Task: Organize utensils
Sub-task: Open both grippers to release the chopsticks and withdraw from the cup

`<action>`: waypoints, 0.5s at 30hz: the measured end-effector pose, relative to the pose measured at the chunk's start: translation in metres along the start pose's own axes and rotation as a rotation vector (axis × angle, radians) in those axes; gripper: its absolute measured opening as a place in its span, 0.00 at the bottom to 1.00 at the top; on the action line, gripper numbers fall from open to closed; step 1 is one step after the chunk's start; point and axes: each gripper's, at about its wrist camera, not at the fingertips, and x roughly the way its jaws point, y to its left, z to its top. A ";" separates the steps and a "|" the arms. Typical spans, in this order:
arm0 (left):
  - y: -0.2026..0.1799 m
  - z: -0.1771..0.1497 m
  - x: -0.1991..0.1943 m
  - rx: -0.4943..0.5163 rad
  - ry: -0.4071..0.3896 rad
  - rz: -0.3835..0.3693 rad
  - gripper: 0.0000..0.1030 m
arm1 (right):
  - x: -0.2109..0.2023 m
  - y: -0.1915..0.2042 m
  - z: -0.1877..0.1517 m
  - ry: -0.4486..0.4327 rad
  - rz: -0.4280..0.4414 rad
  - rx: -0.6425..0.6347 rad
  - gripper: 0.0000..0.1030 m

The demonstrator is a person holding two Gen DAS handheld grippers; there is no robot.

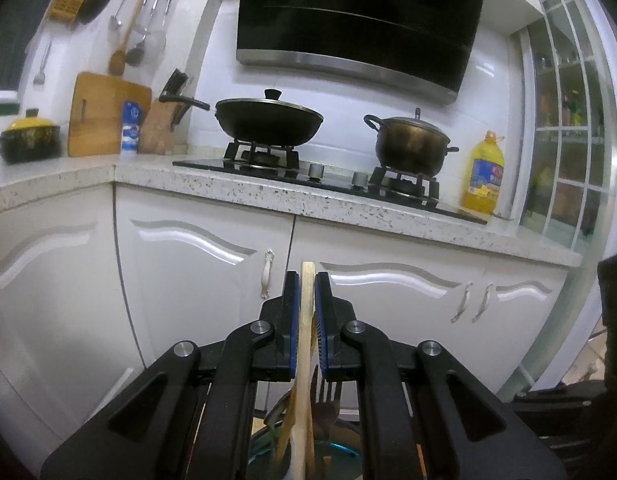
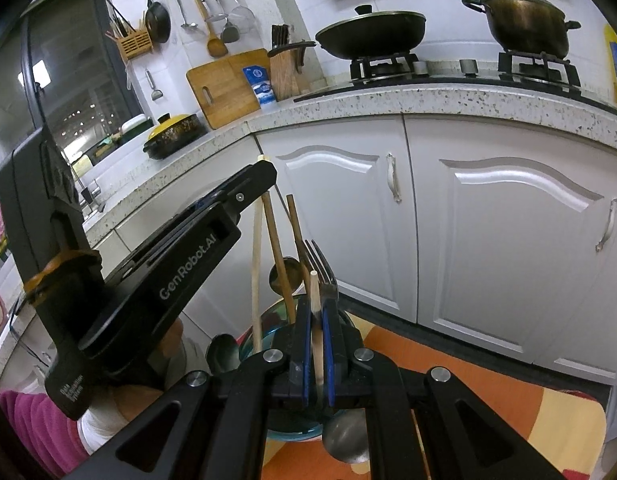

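My left gripper (image 1: 307,280) is shut on a pale wooden chopstick (image 1: 307,312) that stands upright and pokes out above the fingertips. Below it, a glass bowl (image 1: 340,448) holds a fork (image 1: 326,396) and wooden utensils. In the right wrist view my right gripper (image 2: 316,314) is shut on another pale chopstick (image 2: 314,292) over the glass bowl (image 2: 274,320). The bowl holds a fork (image 2: 322,266), a dark spoon (image 2: 288,276) and brown chopsticks (image 2: 274,236). The left gripper (image 2: 262,174) reaches in from the left, clamping its pale chopstick (image 2: 256,264), which runs down into the bowl.
White cabinets (image 2: 488,240) stand under a speckled counter (image 2: 388,100) with a wok (image 2: 370,34), a pot (image 2: 526,24), a knife block (image 2: 284,68) and a cutting board (image 2: 224,88). Two metal spoons (image 2: 224,354) (image 2: 346,440) lie on an orange mat (image 2: 448,392). A person's pink sleeve (image 2: 40,428) is at the lower left.
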 end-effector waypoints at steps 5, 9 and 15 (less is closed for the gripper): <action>0.002 0.001 -0.002 -0.004 0.013 -0.009 0.12 | 0.001 -0.002 0.001 0.007 0.008 0.015 0.05; 0.005 0.004 -0.001 -0.018 0.040 -0.020 0.28 | 0.001 -0.002 0.001 0.014 0.008 0.018 0.05; 0.007 0.012 -0.015 -0.019 0.049 -0.047 0.44 | 0.004 -0.008 0.002 0.027 0.007 0.052 0.05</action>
